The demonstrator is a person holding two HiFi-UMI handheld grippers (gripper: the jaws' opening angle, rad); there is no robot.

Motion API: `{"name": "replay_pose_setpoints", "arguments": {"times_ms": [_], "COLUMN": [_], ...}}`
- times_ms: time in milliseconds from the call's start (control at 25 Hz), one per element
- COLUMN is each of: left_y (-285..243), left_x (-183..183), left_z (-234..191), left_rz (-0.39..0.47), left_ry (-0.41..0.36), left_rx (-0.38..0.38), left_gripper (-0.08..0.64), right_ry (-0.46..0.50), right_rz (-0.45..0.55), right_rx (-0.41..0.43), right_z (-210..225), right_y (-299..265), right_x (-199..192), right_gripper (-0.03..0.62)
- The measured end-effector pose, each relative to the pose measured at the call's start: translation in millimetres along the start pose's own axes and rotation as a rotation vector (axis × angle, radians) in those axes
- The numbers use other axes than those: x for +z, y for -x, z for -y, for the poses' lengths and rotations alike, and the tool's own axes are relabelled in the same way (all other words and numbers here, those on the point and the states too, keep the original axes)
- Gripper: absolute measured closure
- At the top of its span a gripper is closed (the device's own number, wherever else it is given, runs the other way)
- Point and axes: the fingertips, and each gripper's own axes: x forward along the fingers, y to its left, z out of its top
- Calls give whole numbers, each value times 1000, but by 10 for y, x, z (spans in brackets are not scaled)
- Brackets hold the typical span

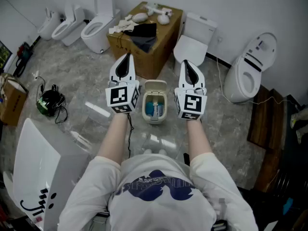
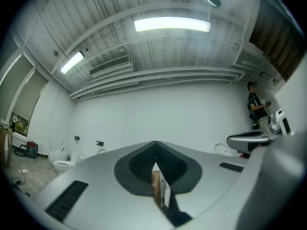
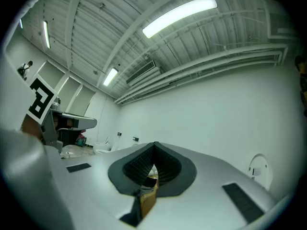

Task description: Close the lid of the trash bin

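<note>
Plainly, in the head view the small beige plastic trash bin point(image 1: 155, 111) stands on the grey floor point(image 1: 86, 83), its lid point(image 1: 155, 86) raised at 12 o'clock. It lies at 3 o'clock of the left gripper point(image 1: 127, 57) and 9 o'clock of the right gripper point(image 1: 186, 64), equally near. Left gripper view: jaws pressed together, empty, aimed above the bin. Right gripper view: likewise.

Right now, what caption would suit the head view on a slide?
Left gripper and right gripper, jaws shut, held either side of the open trash bin.
</note>
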Motion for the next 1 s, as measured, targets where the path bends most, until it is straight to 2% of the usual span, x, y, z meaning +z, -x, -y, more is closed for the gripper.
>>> {"name": "replay_pose_setpoints", "arguments": {"times_ms": [520,760,840,920,960,1000], "left_y": [38,87,95,104,111,120], "left_x": [31,3,-16,-36,-45,-55], "left_z": [-46,-72,-101,-125,-134,-140], "left_rz": [8,4,-6,-13,-15,-16], "left_ry": [-4,2,0,7,16,29], "left_rx": [10,21,37,47,47,44], "left_gripper": [561,561,560,560,558,488], "right_ry": [20,-96,-116,-146,-158,-166], "right_rz": [-5,24,8,-6,-10,-12], "right_rx": [26,24,34,56,61,61], "right_z": [-73,35,55,60,69,81], "right_y": [32,83,77,79,88,104], "right_x": [-27,-43,-74,-93,-98,-104], "right_gripper": [586,582,529,378,346,314]}}
